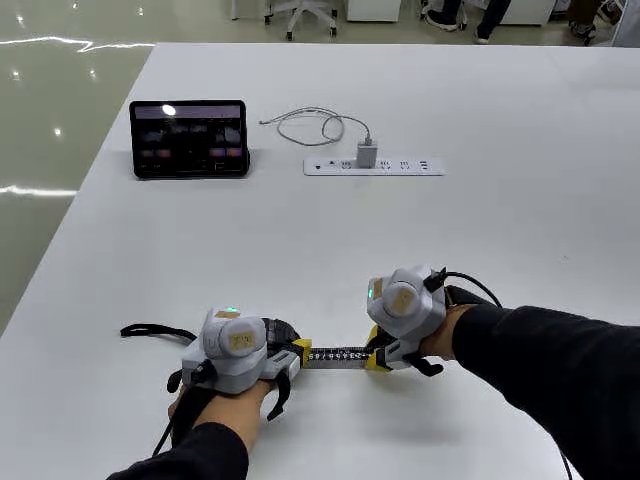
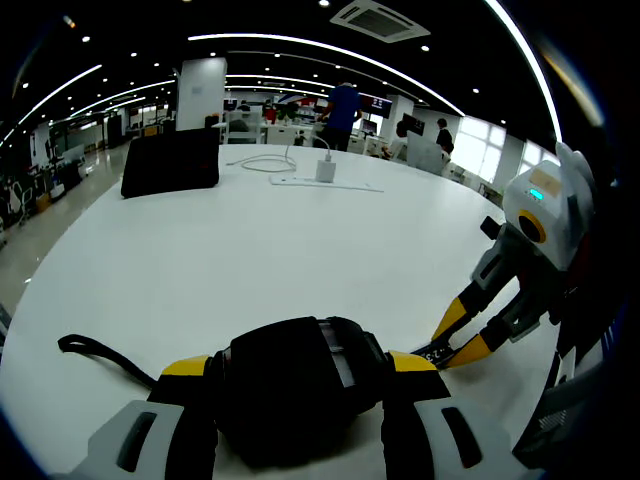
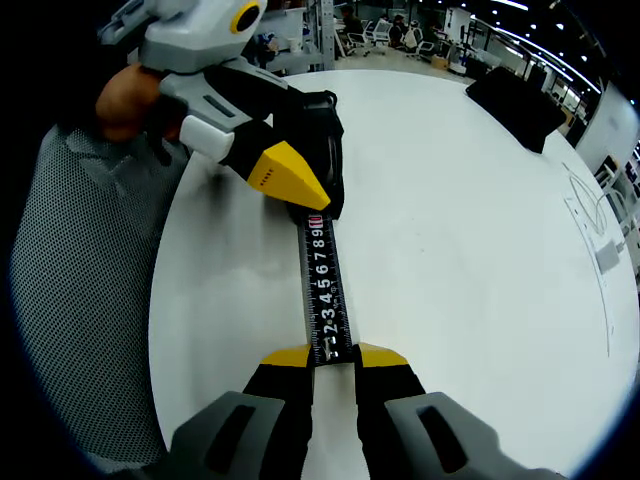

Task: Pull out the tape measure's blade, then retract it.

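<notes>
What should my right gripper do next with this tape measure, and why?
Probably draw the right gripper slowly and straight away from the case. Its jaws pinch the tip of the blade, the left gripper clamps the case, and only a short stretch of blade is out, so the pull looks unfinished.

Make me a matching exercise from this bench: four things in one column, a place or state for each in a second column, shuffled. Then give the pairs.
Things
1. tape measure case
2. blade
3. tablet
4. power strip

States
A. lies flat with a white charger plugged in
B. clamped in the left tongs
C. standing, screen on
D. partly pulled out, end pinched by the right tongs

Pairs: 1-B, 2-D, 3-C, 4-A
</notes>
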`<state>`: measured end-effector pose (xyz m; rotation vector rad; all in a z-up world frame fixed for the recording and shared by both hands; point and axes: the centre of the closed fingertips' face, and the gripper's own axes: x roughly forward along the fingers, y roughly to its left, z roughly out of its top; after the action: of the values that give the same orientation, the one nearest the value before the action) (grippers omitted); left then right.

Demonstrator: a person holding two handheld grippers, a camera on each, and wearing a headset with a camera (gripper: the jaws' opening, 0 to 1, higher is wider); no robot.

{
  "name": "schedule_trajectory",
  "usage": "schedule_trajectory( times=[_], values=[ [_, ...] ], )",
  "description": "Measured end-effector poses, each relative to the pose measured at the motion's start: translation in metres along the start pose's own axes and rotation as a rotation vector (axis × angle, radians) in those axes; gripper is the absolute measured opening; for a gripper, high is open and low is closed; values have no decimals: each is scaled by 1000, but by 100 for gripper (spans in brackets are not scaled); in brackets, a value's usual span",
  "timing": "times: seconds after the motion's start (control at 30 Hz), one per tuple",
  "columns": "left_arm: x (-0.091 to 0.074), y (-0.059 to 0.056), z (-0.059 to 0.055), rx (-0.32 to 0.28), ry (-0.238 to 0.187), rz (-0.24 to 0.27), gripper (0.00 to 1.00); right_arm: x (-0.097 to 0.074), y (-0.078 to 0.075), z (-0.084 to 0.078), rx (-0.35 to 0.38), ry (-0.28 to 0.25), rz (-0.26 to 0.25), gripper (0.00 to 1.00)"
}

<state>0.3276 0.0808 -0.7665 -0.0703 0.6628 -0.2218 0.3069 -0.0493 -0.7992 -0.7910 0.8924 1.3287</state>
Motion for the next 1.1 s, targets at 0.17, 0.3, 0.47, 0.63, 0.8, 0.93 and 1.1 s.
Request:
schedule_trajectory(
  times=[0.17,0.3,0.47,0.63,0.8,0.93,1.1],
  values=[
    [0,0,-1,-6,7,0,63,1,0,3,-8,-13,8,11],
    [0,0,-1,-12,8,0,62,1,0,7,56,-45,15,11],
    [0,0,-1,-14,10,-1,62,3,1,9,50,-57,9,11],
    [0,0,-1,-14,11,-1,62,4,2,12,33,-55,6,11],
    [0,0,-1,-15,10,-4,62,8,4,19,-11,-78,13,11],
    [0,0,-1,-16,10,-4,62,9,4,21,4,-84,15,11],
    [0,0,-1,-14,10,-4,62,10,4,25,25,-99,15,11]
  ],
)
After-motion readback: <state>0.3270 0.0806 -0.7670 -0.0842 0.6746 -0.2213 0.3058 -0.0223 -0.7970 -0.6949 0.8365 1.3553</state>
